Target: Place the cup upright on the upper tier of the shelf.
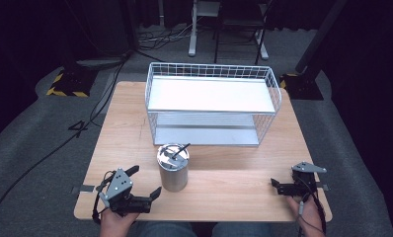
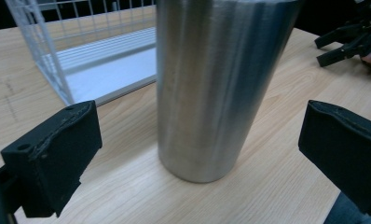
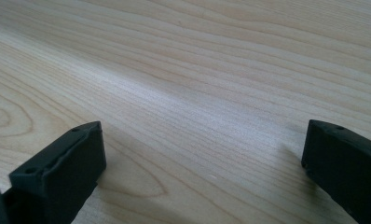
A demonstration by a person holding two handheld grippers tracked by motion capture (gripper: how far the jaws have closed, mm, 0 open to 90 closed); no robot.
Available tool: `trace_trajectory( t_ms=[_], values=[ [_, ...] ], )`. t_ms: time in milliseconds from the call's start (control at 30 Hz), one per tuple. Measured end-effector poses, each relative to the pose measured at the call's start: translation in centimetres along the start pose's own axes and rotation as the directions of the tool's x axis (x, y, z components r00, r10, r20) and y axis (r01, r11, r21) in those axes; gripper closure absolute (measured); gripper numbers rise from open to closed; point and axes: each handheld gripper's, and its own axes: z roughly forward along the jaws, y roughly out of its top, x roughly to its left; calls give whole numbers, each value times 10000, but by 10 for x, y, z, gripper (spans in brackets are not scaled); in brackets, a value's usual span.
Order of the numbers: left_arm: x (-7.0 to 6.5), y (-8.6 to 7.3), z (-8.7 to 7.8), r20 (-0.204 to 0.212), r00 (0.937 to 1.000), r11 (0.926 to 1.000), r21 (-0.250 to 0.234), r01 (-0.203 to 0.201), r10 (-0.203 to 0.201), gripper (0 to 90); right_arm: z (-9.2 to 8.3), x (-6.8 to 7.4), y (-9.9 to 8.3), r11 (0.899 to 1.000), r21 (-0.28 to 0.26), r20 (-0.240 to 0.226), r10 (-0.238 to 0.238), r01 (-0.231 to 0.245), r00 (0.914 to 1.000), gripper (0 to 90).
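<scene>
A brushed-steel tumbler with a lid and a thin black stick on top stands upright on the wooden table, in front of the rack. My left gripper is open just left of it, jaws pointing toward its base. In the left gripper view the tumbler rises close ahead between the wide-apart jaws of that gripper, untouched. My right gripper rests low near the table's front right corner, open, with bare wood between its jaws. It also appears far off in the left gripper view.
A white two-tier wire rack stands at the back half of the table, both shelves bare; its corner is seen behind the tumbler. Dark floor with cables and stand legs surrounds the table.
</scene>
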Motion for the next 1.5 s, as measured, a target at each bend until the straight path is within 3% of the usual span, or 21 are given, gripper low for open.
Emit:
trace_trajectory(
  t_ms=[133,233,400,500,667,767,1133,1333,1500],
  values=[
    [-4,4,5,187,9998,9999,-97,-43,45,0,0,0,0,10000,-12,25,25,-25,10000,0],
    [-8,7,10,61,9996,9996,-99,-267,268,0,0,1,0,10000,-8,48,43,-43,10000,0],
    [-12,10,20,101,9999,9996,-251,-115,117,0,0,1,0,10000,-10,46,51,-51,10000,0],
    [-12,11,23,94,9999,9995,-301,-64,67,0,0,1,0,10000,-9,45,52,-52,10000,0],
    [-13,12,32,-13,9994,9981,-509,357,-358,0,0,1,0,10000,-8,48,48,-48,10000,0],
    [-14,14,39,-102,9998,9981,-595,181,-187,0,0,1,0,10000,-10,48,43,-43,10000,0],
    [-10,15,55,-63,9994,9962,-798,338,-344,0,0,1,0,10000,-7,49,48,-48,10000,0],
    [-11,17,69,59,9999,9967,-799,132,-127,0,0,1,0,10000,-8,50,48,-48,10000,0],
    [-9,18,76,88,9998,9960,-872,179,-172,0,0,1,0,10000,-9,49,43,-43,10000,0]
  ],
)
